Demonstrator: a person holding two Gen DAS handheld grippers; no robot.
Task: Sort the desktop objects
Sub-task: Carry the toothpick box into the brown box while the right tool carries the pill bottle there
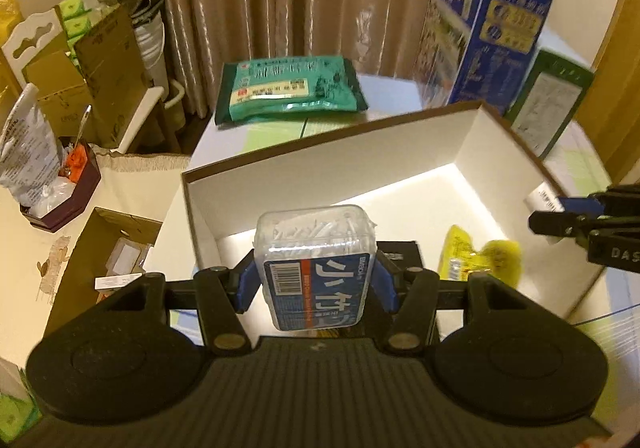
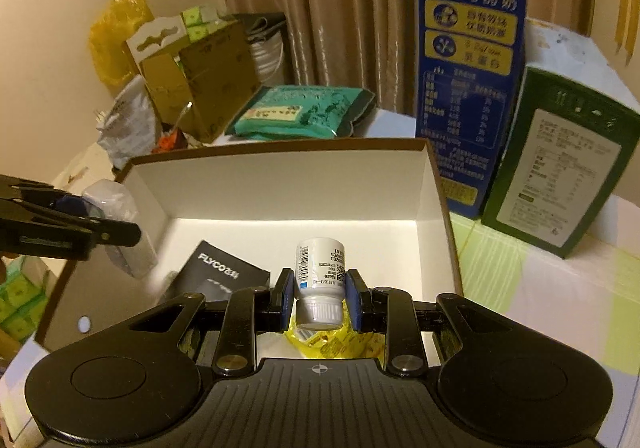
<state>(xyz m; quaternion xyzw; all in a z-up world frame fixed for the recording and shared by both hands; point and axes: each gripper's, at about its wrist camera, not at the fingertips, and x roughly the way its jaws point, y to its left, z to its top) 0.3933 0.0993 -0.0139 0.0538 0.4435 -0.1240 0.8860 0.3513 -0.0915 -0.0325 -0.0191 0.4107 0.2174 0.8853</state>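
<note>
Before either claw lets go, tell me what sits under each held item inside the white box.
The left claw holds the floss pick case over bare box floor, with the black box beside it. The right claw's white pill bottle hangs over the yellow packet, which lies in its way.

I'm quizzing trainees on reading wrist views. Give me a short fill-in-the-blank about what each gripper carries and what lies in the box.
The left gripper clamps a clear plastic floss-pick case with a ___ label.
The right gripper holds a small white pill bottle with its cap pointing ___ the camera.
In the white open cardboard box lies a black ___-branded carton.

Missing: blue; toward; FLYCO
</note>
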